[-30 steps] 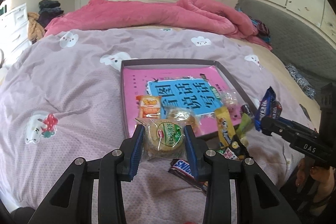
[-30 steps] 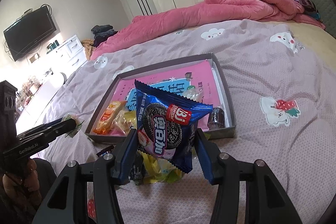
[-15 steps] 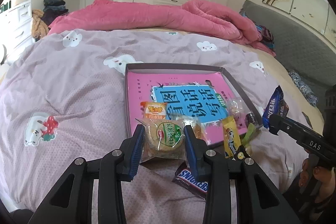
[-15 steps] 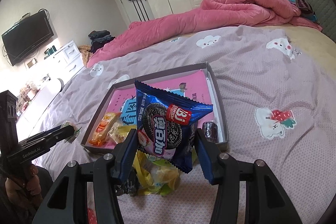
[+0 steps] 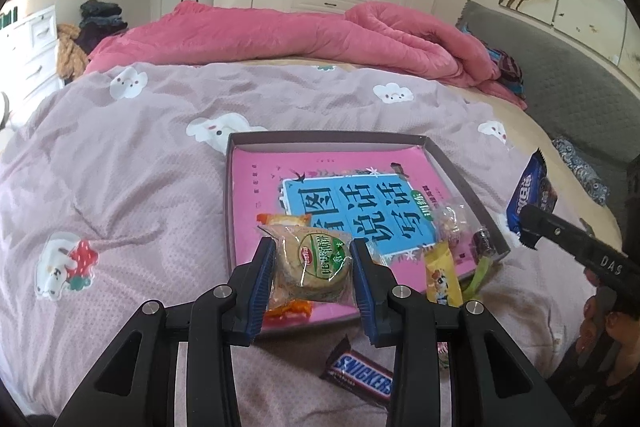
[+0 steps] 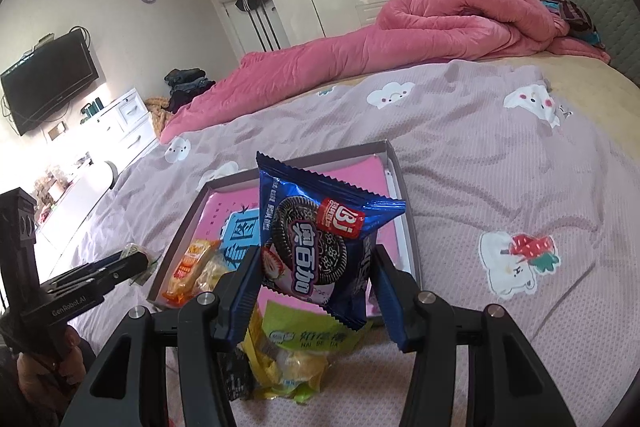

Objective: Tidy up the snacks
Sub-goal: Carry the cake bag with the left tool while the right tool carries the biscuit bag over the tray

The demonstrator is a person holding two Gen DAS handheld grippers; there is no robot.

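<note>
While both claws are gripping snacks, delivery is pending.
Left gripper (image 5: 313, 264) is clamping a biscuit pack (image 5: 316, 267), right gripper (image 6: 316, 281) an Oreo packet (image 6: 320, 243); the tray (image 5: 328, 139) ahead is awaiting release.

at the lower centre of the frame the left gripper (image 5: 313, 269) clamps a round green-labelled biscuit pack (image 5: 316, 267) over the near edge of the grey tray (image 5: 229, 211) — a snickers bar (image 5: 358, 377) lies on the bedspread below.
</note>
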